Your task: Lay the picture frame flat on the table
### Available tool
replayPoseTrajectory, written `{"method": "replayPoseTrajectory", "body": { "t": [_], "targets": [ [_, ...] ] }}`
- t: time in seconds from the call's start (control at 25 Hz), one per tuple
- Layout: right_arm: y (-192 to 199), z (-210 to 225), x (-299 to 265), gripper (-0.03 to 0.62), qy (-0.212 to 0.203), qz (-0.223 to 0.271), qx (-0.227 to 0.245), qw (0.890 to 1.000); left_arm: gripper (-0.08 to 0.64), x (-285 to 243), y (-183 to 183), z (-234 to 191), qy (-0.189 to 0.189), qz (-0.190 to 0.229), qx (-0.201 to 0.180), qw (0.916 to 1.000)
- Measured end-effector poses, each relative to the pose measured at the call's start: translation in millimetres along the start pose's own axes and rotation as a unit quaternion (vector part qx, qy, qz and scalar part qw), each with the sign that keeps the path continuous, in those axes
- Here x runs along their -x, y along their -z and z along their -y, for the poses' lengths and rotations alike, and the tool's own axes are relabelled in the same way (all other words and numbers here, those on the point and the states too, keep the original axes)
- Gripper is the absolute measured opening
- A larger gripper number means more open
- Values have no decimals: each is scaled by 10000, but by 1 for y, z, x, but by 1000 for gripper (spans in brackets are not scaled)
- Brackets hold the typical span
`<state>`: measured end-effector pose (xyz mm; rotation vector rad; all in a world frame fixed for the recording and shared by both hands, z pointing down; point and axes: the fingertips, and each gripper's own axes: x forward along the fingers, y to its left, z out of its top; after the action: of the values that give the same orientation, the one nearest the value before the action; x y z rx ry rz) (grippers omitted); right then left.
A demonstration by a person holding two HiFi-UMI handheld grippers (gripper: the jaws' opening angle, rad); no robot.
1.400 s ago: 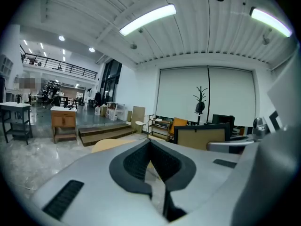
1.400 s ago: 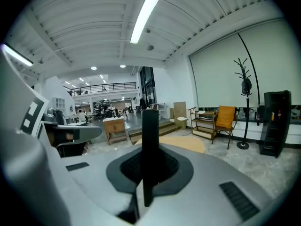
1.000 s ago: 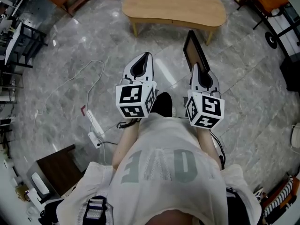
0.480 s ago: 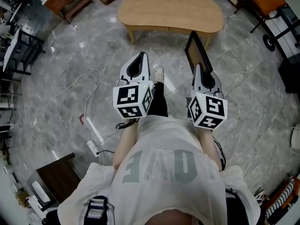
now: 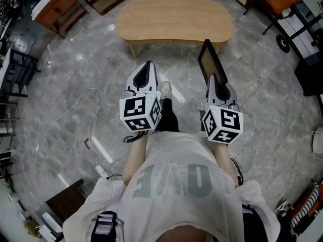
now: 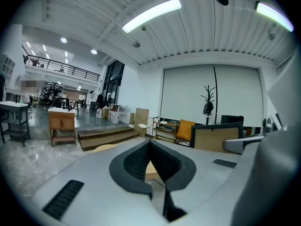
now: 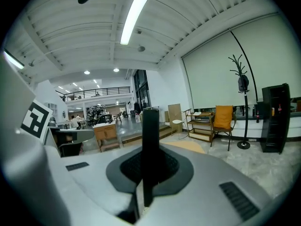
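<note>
The picture frame (image 5: 210,59) is dark-edged with a pale backing. It stands upright on its edge in the air, and my right gripper (image 5: 212,79) is shut on its lower edge. In the right gripper view the frame (image 7: 150,126) shows edge-on as a black bar rising from between the jaws of the right gripper (image 7: 148,166). My left gripper (image 5: 147,70) is level with it on the left, shut and holding nothing. From the left gripper (image 6: 150,144) view the frame (image 6: 216,137) stands to the right. The wooden table (image 5: 174,18) lies ahead, its top bare.
I stand on a grey marble floor (image 5: 75,84). A white cable and power strip (image 5: 103,171) trail at the left. A wooden cabinet (image 5: 55,6) sits far left, dark racks (image 5: 15,69) beside it, and furniture (image 5: 298,29) crowds the right.
The person has stepped forward, so the table sits lower in the head view and nearer to both grippers. The right gripper still carries the frame upright.
</note>
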<state>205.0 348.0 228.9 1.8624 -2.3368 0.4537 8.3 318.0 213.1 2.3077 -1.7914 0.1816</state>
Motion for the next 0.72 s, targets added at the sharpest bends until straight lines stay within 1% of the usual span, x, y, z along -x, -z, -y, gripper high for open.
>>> {"method": "replayPoseTrajectory", "body": {
  "t": [0.28, 0.4, 0.56, 0.72],
  "targets": [
    [-20, -7, -69, 17, 93, -11, -90, 9999, 8, -64, -17, -32, 141, -89, -50, 9998],
    [-32, -9, -106, 17, 160, -50, -62, 9998, 8, -101, -29, -51, 220, -129, -108, 9996],
    [-57, -10, -164, 17, 215, -108, -82, 9997, 8, -156, -51, -74, 346, -211, -178, 9990],
    [-88, -17, -231, 17, 224, -20, -49, 9997, 8, -213, -82, -99, 463, -109, -238, 9986]
  ]
}}
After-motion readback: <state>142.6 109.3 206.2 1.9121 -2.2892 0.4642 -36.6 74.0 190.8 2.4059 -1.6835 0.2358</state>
